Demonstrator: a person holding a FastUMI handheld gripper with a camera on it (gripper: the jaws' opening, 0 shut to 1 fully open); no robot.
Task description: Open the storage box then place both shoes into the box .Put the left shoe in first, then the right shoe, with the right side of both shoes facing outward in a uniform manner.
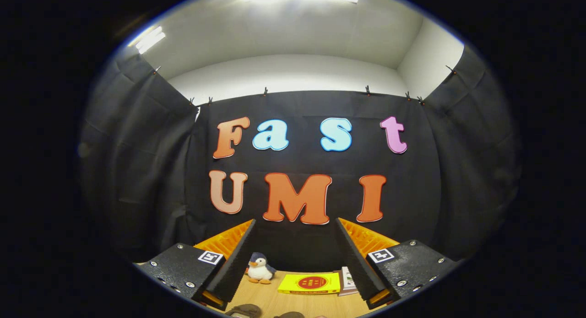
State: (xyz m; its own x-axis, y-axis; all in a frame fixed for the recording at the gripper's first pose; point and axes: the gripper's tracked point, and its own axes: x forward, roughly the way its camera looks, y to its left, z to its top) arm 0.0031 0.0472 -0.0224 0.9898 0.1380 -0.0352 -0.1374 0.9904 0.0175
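The hand-held gripper [293, 263] is held high with fingers spread wide, gripping nothing. Two dark shoe tips [245, 311] peek at the desk's [274, 302] near edge; seemingly nothing boxed yet.

The tool [295, 226] is held level with its fingers [233, 258] spread wide, nothing between them. Beyond them on the wooden desk [274, 304] stand a small penguin toy [259, 268] and a yellow book [310, 283]. Dark shoe tops [245, 310] peek up nearest the tool
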